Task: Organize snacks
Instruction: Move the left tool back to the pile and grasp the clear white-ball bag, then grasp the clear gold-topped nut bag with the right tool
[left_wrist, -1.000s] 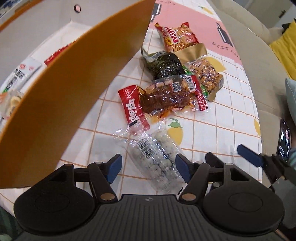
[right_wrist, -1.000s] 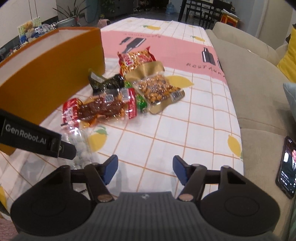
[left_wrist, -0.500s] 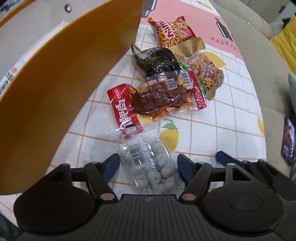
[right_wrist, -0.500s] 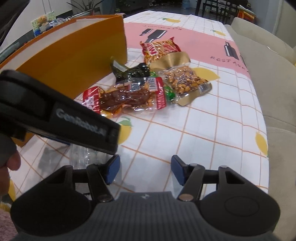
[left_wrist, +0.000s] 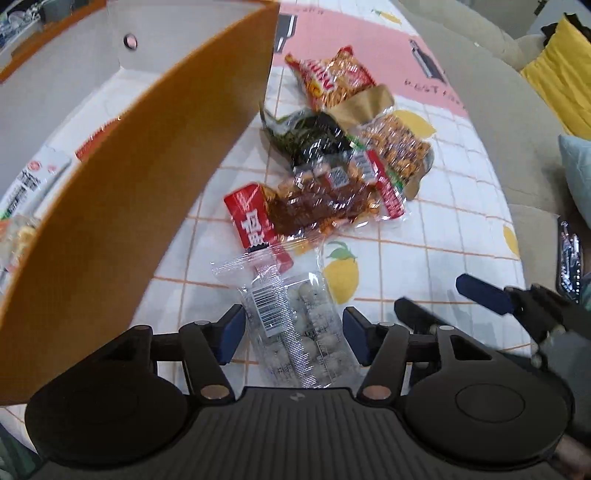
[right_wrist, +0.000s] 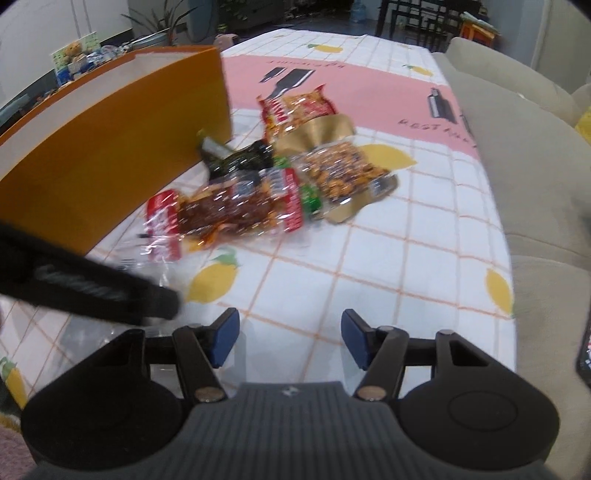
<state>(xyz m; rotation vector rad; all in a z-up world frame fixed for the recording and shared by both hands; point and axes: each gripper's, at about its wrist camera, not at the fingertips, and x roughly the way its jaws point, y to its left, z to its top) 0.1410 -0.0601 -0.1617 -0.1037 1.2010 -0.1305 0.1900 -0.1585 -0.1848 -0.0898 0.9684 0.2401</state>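
A clear packet of pale round snacks (left_wrist: 295, 325) lies on the lemon-print tablecloth (left_wrist: 424, 229), and it sits between the blue pads of my left gripper (left_wrist: 294, 332). The jaws are closing on it, though the pads do not visibly squeeze it. Beyond it lie a red-labelled pack of brown snacks (left_wrist: 325, 206), a dark green packet (left_wrist: 314, 136), a gold-edged nut pack (left_wrist: 399, 147) and a red-orange bag (left_wrist: 332, 77). My right gripper (right_wrist: 290, 334) hovers open over bare cloth, with nothing between its fingers. It also shows at the right of the left wrist view as the right gripper (left_wrist: 448, 302).
A tall orange box (left_wrist: 129, 184) stands at the left with white packets (left_wrist: 29, 181) inside. A beige sofa (left_wrist: 498, 110) with a yellow cushion (left_wrist: 561, 74) runs along the table's right edge. A phone (left_wrist: 570, 258) lies on it.
My left gripper's pads have drawn closer together around the clear packet. The right gripper has barely shifted and stays open.
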